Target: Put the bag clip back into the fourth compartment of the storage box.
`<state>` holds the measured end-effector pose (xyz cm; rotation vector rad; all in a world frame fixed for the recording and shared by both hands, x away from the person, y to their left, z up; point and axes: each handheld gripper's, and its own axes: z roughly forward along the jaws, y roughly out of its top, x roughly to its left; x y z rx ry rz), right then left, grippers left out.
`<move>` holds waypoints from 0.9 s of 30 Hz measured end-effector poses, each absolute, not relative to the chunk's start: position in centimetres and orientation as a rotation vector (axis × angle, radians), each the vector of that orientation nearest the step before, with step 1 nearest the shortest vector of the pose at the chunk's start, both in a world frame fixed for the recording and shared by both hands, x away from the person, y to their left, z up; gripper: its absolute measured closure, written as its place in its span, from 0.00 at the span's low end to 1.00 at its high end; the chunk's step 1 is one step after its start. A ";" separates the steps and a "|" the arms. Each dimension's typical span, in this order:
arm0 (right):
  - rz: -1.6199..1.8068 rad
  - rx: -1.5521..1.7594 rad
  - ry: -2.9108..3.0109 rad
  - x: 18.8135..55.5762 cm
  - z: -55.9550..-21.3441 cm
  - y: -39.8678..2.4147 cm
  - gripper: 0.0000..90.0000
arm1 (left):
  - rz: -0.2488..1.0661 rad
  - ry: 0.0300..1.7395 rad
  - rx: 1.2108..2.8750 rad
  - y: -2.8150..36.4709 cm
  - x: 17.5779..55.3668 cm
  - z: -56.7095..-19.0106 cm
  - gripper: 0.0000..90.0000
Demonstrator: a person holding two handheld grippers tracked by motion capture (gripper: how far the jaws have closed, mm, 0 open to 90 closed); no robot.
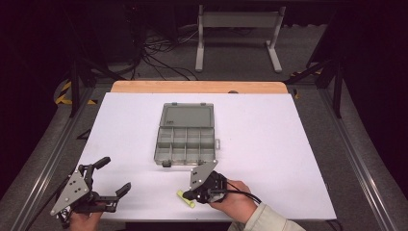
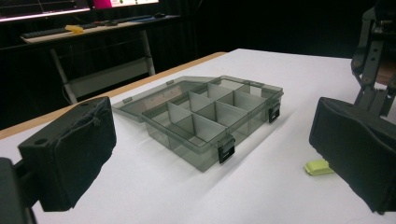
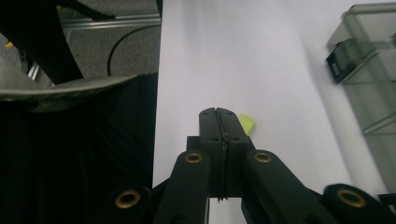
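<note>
A smoky clear compartment box (image 1: 185, 144) lies mid-table with its lid (image 1: 187, 116) folded back flat; its compartments look empty. The box (image 2: 212, 116) stands ahead of my left gripper (image 2: 215, 140), whose jaws are wide open with nothing between them. That left gripper (image 1: 114, 174) is at the table's near-left corner. A small yellow-green piece (image 1: 185, 199) lies flat on the white table near the front edge. My right gripper (image 1: 185, 194) points at it, jaws pressed together. In the right gripper view the piece (image 3: 248, 122) peeks out just past the right gripper (image 3: 223, 114), beside its tips, not clamped.
The white tabletop (image 1: 269, 144) has a wooden strip (image 1: 197, 87) along its far edge. The box's corner and latch (image 3: 338, 60) sit to the right of the shut jaws. The table's front edge and a dark drop lie left of them. Metal rails flank the table.
</note>
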<state>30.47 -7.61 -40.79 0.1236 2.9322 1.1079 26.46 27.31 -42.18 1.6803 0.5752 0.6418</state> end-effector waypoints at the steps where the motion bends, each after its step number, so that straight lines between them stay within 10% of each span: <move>1: 1.094 0.115 2.943 30.4 -41.0 -7.5 1.00 | 0.641 0.577 1.680 27.3 26.5 -42.2 0.01; 27: 0.876 0.039 3.092 29.4 -44.1 -5.8 1.00 | 0.640 0.570 1.685 27.3 26.4 -42.2 0.01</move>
